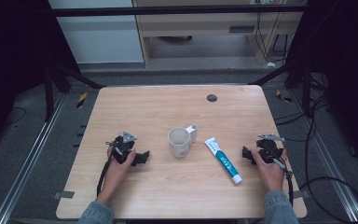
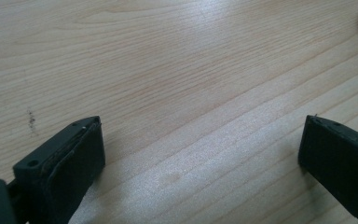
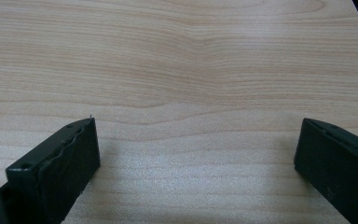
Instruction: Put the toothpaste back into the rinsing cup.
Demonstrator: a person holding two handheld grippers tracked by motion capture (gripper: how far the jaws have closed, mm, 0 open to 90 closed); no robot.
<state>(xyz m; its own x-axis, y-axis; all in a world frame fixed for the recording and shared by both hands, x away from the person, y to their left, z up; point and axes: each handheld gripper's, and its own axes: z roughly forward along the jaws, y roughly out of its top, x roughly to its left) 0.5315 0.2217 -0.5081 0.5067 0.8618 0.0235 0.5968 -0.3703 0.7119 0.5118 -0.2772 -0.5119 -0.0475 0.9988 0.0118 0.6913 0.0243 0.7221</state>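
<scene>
Both claws, the left claw [image 1: 142, 157] and the right claw [image 1: 247, 154], rest released and empty on the pale wooden bench [image 1: 168, 102], flanking the white ceramic mug [image 1: 179, 142] and, right of it, the untouched white-and-teal toothpaste tube [image 1: 223, 159], so all the handling remains ahead.

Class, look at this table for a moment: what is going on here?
A person rests a gripper in each hand on the wooden table. The left gripper and the right gripper are both open and hold nothing. Between them stand a white mug and, lying flat, a toothpaste tube, both untouched.
</scene>
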